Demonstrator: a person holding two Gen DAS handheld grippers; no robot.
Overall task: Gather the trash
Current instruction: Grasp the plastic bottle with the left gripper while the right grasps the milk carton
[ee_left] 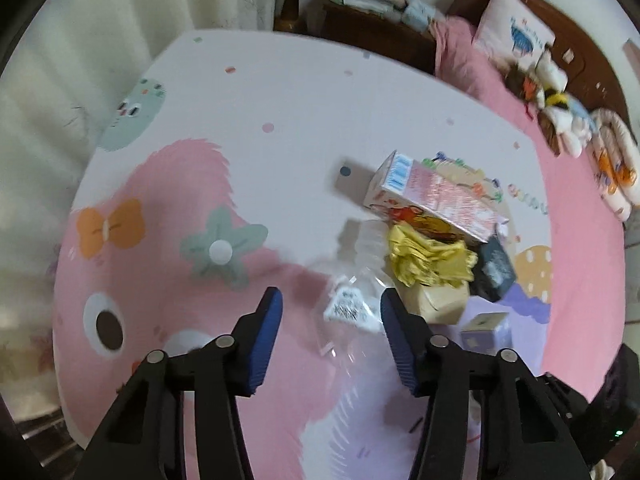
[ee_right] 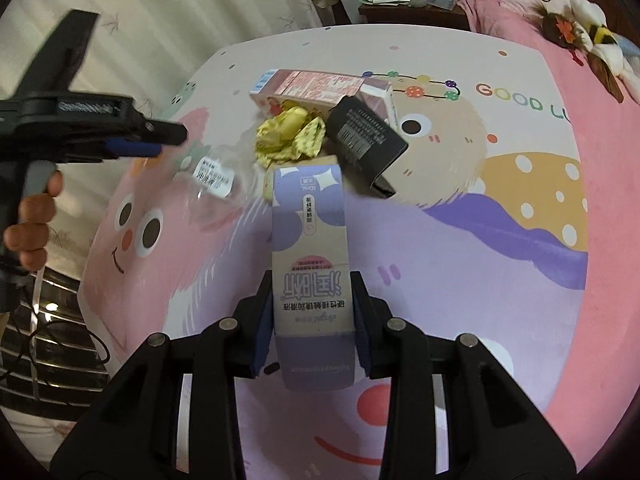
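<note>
Matt cardboard box [ee_right: 312, 280], clear plastic bottle [ee_left: 360, 280] (glossy), crinkled foil [ee_right: 288, 138].

A tall lilac and beige carton [ee_right: 312, 280] stands clamped between the right gripper's [ee_right: 312, 320] pads. Beyond it the rest lies heaped on the bed: a clear crushed plastic bottle [ee_left: 356, 296] with a white label, a crumpled yellow wrapper [ee_right: 290, 138], a black box [ee_right: 366, 140] lying open-ended, and a long pink carton [ee_right: 320, 88] on its side.
</note>
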